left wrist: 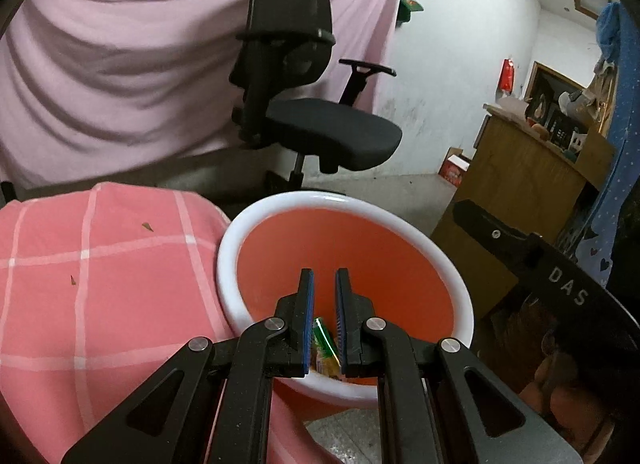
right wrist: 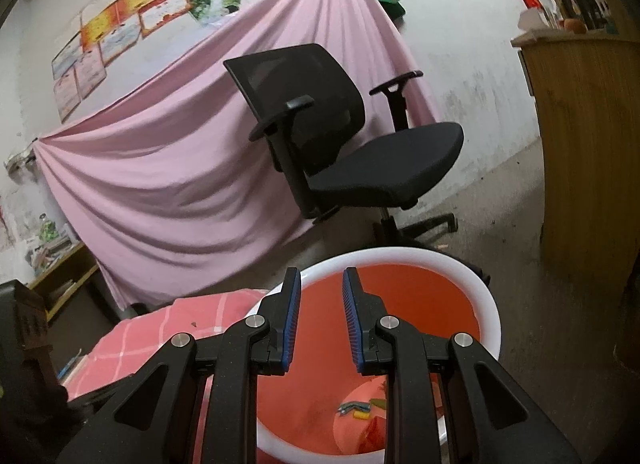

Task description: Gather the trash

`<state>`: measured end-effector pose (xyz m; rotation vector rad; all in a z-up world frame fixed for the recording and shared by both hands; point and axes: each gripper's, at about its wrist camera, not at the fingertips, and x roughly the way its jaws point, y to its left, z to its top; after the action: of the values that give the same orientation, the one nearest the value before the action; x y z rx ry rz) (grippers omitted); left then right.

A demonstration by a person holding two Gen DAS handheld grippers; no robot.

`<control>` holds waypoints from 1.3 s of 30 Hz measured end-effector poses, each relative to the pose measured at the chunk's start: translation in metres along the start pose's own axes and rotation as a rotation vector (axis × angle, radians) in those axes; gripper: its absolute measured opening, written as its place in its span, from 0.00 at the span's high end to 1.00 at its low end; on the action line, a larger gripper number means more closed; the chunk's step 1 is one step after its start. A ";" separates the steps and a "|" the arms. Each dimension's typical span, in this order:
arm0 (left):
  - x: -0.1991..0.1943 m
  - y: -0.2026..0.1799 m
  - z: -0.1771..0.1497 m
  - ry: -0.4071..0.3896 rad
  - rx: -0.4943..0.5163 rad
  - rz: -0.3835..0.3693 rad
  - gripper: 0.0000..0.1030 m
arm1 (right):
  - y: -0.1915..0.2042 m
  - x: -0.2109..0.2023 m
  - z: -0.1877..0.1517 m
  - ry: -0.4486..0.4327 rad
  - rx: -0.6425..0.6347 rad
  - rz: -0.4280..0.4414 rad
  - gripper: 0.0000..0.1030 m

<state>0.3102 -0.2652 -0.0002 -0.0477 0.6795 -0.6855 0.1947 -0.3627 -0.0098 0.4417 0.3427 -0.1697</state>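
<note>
Both claws hung over a red trash bin [left wrist: 420, 232] with a white rim, beside a pink checked quilt [left wrist: 100, 284], as the collecting of trash went on. The left claw [left wrist: 324, 280] stood with its blue pads a narrow gap apart, and a green and yellow wrapper [left wrist: 325, 348] showed low between them; whether it was pinched there or already lying in the bin could not be told from that view. The right claw [right wrist: 320, 284] was parted wider and carried nothing. On the bin's floor lay several small scraps [right wrist: 354, 408], seen past the right claw.

The chief risk appeared to be a bad release. If the wrapper was still pinched, light foil could have clung to a pad and come back out with the claw, or slid over the near rim onto the floor. Two small brown bits [left wrist: 147, 226] remained on the quilt to the left, and reaching for them across the bin might have knocked its rim and tipped it. A black office chair [left wrist: 320, 128] and a pink draped sheet [left wrist: 120, 64] stood far behind, well apart from the work.
</note>
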 end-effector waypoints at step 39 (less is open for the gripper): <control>-0.103 0.049 -0.019 -0.168 -0.083 0.231 0.37 | 0.032 -0.030 -0.012 -0.108 -0.078 -0.019 0.04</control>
<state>0.2685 -0.1619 0.0304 -0.1008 0.5417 -0.4255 0.1706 -0.3257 0.0034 0.3504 0.2471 -0.1975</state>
